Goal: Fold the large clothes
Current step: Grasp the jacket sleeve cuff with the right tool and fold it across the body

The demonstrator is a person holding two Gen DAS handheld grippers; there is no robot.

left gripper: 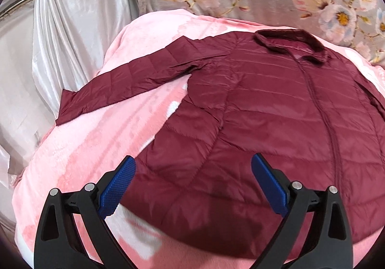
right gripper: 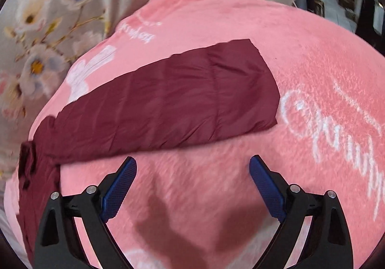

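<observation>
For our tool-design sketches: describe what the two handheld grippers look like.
Both match: the left gripper and right gripper each have two black plastic arms with triangular cut-outs, silver round pivot pins, and jaws faced with blue textured pads. No cables, markings or sleeves show.

Both grippers spread wide, nothing between the pads.

Left gripper (left gripper: pixel 193 180): black arms splayed apart, blue ribbed pads (left gripper: pixel 118 188) facing inward, wide gap between them, tips raised clear of the surface below, no contact visible. Right gripper (right gripper: pixel 193 181): same wide pose, blue pads (right gripper: pixel 267 187) parted, tips hovering clear, shadow cast directly beneath. Both aimed forward and down. Holder's hands and wrists outside either wrist view.
</observation>
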